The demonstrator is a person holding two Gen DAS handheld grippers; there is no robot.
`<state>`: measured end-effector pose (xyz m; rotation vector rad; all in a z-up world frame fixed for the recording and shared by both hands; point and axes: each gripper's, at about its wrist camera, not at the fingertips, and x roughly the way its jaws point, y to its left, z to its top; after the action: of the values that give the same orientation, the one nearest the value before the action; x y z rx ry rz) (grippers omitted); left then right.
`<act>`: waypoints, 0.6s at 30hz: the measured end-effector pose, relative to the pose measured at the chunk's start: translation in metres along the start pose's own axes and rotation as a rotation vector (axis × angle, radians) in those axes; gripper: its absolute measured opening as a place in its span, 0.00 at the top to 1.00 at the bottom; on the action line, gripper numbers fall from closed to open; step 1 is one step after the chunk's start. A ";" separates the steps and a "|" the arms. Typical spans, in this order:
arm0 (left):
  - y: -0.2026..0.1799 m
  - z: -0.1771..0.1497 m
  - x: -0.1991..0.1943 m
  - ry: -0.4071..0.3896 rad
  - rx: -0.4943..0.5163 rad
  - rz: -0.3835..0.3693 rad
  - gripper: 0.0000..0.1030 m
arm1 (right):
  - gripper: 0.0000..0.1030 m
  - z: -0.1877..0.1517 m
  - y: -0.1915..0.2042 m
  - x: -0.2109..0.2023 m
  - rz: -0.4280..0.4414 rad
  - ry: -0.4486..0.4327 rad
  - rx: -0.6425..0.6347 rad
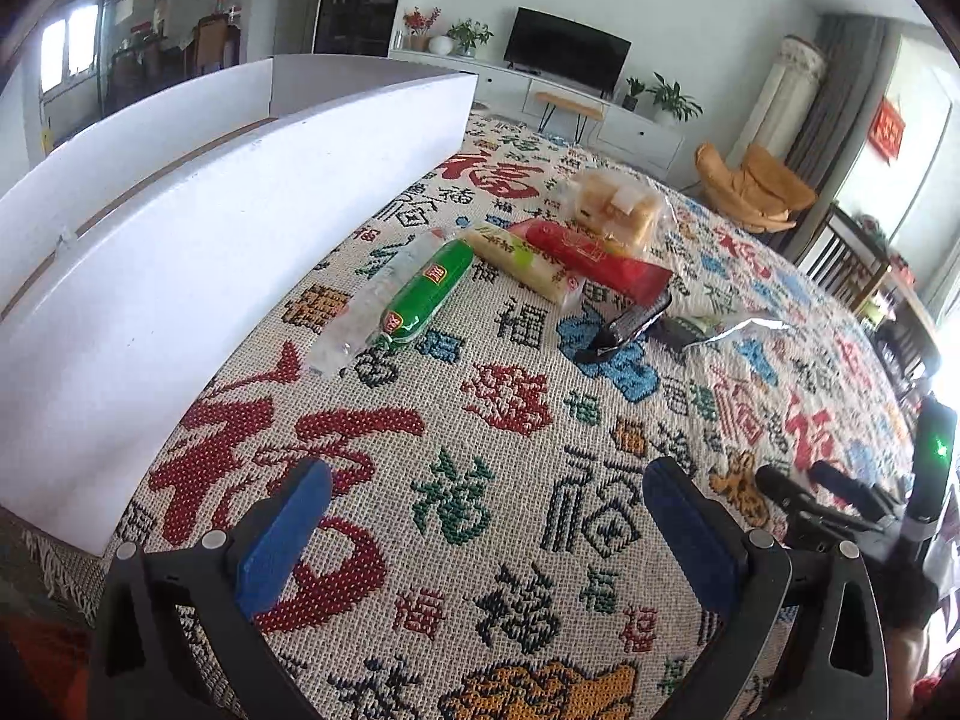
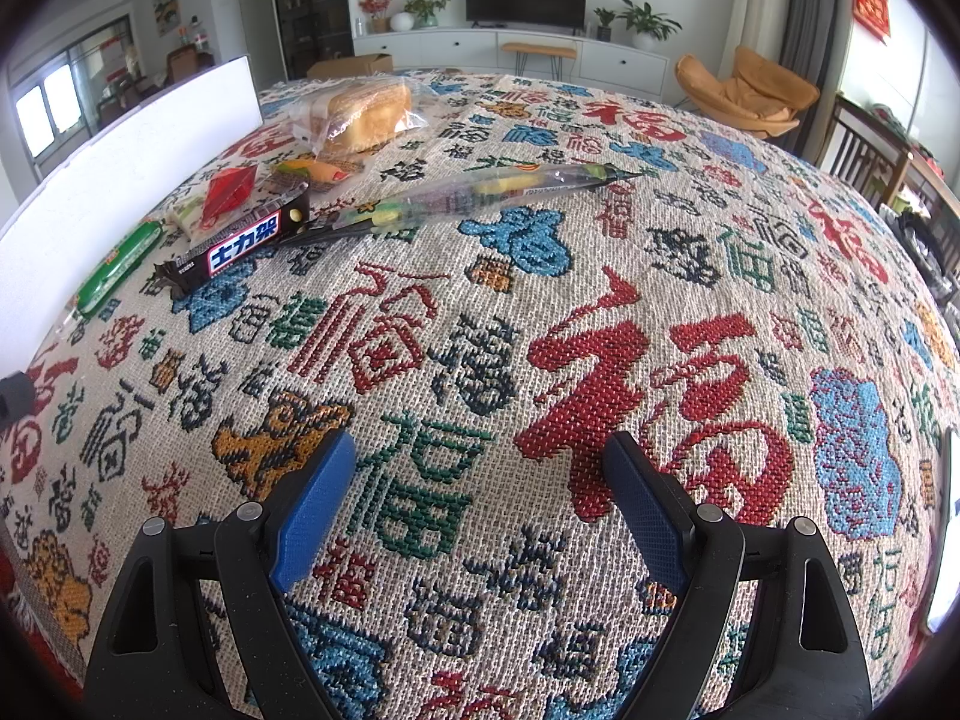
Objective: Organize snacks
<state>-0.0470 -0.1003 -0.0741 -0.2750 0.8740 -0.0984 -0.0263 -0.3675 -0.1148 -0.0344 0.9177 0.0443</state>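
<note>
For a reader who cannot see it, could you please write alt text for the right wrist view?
The open right gripper hovers over a patterned cloth, holding nothing. Beyond it lie a dark chocolate bar, a long clear packet, a green packet, a red packet and bagged bread, beside a white box.

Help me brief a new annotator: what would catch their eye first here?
The patterned cloth with big red characters fills both views. A cluster of snacks lies near a white box: a green pack closest to it, a Snickers bar and a bread bag farther off. Both the left gripper and the right gripper are open and hold nothing.
</note>
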 end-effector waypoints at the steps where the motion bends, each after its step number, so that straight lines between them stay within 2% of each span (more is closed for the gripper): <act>1: 0.003 0.001 0.001 0.007 -0.017 -0.014 0.00 | 0.16 0.000 0.000 0.000 0.000 0.000 0.000; 10: 0.032 0.013 -0.001 -0.021 -0.142 -0.043 0.01 | 0.15 0.001 0.000 0.003 0.006 0.000 0.001; 13: 0.035 0.016 0.009 0.018 -0.153 -0.038 0.08 | 0.15 0.001 0.000 0.002 0.006 0.000 0.001; 15: 0.033 0.016 0.015 0.042 -0.144 -0.022 0.20 | 0.15 0.001 0.000 0.002 0.007 0.000 0.002; 18: 0.020 0.027 0.019 0.031 -0.046 0.036 0.26 | 0.15 0.001 0.000 0.002 0.009 0.000 0.002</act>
<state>-0.0142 -0.0797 -0.0775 -0.3015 0.9128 -0.0492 -0.0246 -0.3672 -0.1158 -0.0287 0.9181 0.0517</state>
